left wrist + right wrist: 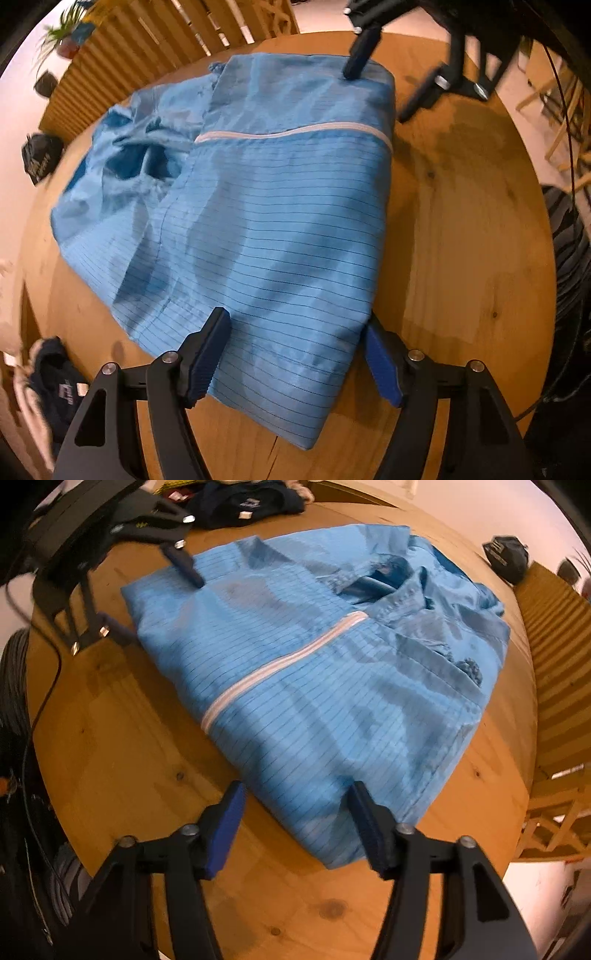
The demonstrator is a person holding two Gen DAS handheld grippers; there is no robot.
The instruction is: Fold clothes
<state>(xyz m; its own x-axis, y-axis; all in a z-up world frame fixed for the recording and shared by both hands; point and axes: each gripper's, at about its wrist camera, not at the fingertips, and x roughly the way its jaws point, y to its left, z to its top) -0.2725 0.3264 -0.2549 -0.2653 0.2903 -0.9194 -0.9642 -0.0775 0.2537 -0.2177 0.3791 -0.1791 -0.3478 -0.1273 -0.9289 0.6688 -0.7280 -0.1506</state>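
A light blue pinstriped garment (266, 221) with a white zip (295, 132) lies folded on a round wooden table (461, 221). In the left wrist view my left gripper (295, 356) stands open astride the garment's near corner, one finger over the cloth and the other at its edge. My right gripper (388, 77) hovers open at the far corner. In the right wrist view the right gripper (297, 827) is open with the garment's (332, 686) near edge between its fingers, not pinched. The left gripper (151, 598) shows at the far left corner. The collar end is rumpled.
A dark navy garment (55, 384) lies at the table's edge, also visible as dark clothes (243, 502). A black cap-like item (40, 158) sits past the rim. A slatted wooden bench (122, 55) and a plant (62, 33) stand beyond. A person's striped clothing (569, 240) is close by.
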